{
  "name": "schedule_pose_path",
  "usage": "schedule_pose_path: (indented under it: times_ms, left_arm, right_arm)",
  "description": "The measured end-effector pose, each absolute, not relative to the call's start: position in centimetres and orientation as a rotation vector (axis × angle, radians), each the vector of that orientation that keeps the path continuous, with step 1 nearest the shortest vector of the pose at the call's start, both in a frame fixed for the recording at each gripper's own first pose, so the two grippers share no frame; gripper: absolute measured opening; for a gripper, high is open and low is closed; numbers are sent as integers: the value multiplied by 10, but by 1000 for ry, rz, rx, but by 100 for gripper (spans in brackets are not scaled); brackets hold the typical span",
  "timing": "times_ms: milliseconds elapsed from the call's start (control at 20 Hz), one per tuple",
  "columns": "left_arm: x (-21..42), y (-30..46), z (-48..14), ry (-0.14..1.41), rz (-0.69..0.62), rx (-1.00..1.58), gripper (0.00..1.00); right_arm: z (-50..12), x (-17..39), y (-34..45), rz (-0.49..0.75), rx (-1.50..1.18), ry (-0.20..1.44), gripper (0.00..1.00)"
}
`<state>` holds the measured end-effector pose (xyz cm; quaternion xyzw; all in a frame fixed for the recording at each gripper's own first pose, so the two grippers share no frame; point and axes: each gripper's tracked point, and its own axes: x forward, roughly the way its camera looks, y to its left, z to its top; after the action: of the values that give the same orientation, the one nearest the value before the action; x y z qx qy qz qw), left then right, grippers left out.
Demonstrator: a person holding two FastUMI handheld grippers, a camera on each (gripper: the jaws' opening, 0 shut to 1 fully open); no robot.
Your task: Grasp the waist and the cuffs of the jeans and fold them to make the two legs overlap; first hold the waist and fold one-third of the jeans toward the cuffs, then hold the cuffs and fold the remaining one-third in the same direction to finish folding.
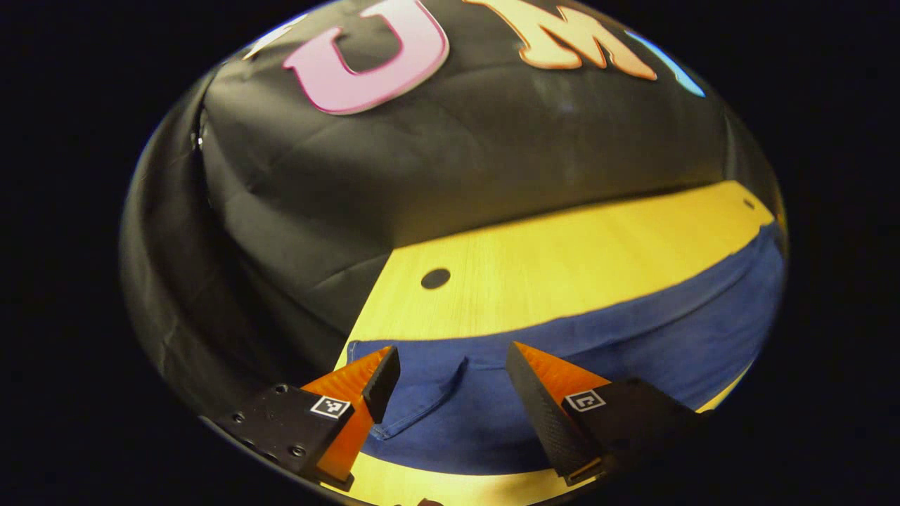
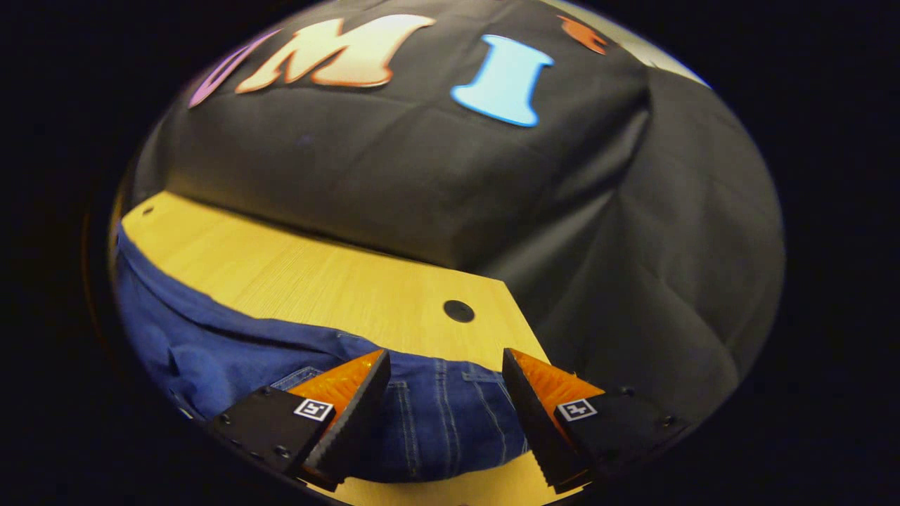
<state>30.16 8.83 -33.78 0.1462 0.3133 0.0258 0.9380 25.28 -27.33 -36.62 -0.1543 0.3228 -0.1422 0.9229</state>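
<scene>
One pair of blue denim jeans [image 1: 598, 337] spread flat along near edge of yellow wooden table [image 1: 562, 260]. Left gripper [image 1: 453, 383] released, fingers spread above cuff end, not touching. Right gripper [image 2: 446, 386] released, fingers spread above waist end [image 2: 436, 414]. Two grippers, one table hole [image 2: 458, 310] per view.

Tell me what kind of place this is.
Probably a recording booth, not a home: black cloth wall, a bare wooden table with cable holes, and jeans laid flat for folding.
</scene>
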Motion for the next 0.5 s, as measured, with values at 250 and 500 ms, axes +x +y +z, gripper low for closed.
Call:
schedule_pose_path:
  times_ms: [250,500]
  left_arm:
    - [304,78,-322,508,-9,157,94]
    - [306,75,-320,473,-54,37,95]
  right_arm:
    - [-388,215,-315,-487,-44,734,100]
    - [-425,185,-333,-628,234,808,99]
